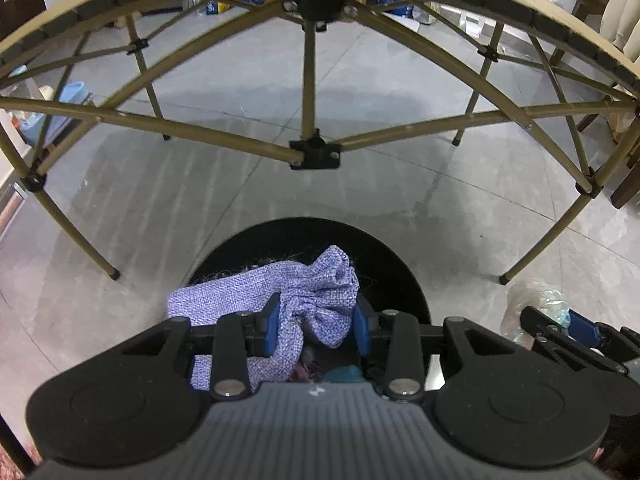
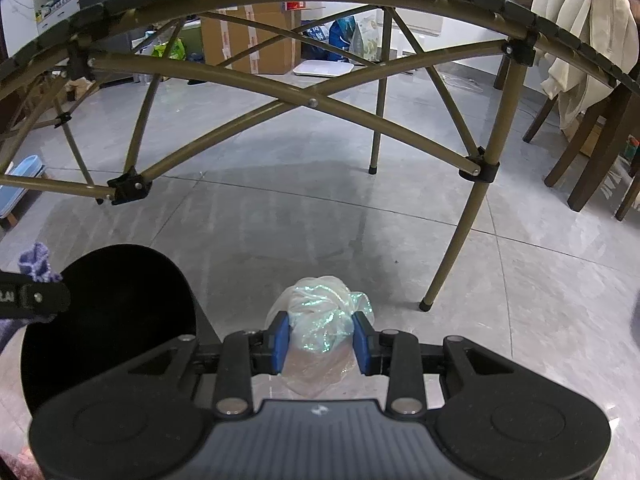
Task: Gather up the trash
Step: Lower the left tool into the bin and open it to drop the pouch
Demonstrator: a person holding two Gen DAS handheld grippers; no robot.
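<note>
My left gripper [image 1: 316,326] is shut on a crumpled lilac woven cloth [image 1: 316,292] and holds it right over the mouth of a round black bin [image 1: 396,268]. Other scraps lie inside the bin below the cloth. My right gripper [image 2: 320,340] is shut on a crumpled clear plastic bag [image 2: 324,312] and holds it above the floor, just right of the bin [image 2: 120,304]. The bag and the right gripper also show at the right edge of the left wrist view [image 1: 536,300]. The cloth tip shows at the left edge of the right wrist view [image 2: 36,266].
A folding table with tan metal legs [image 2: 460,240] and crossbars [image 1: 308,80] stands over the grey tiled floor ahead. Dark wooden chairs [image 2: 592,160] with a cream garment stand at the right. Cardboard boxes [image 2: 248,40] and bags stand at the far wall.
</note>
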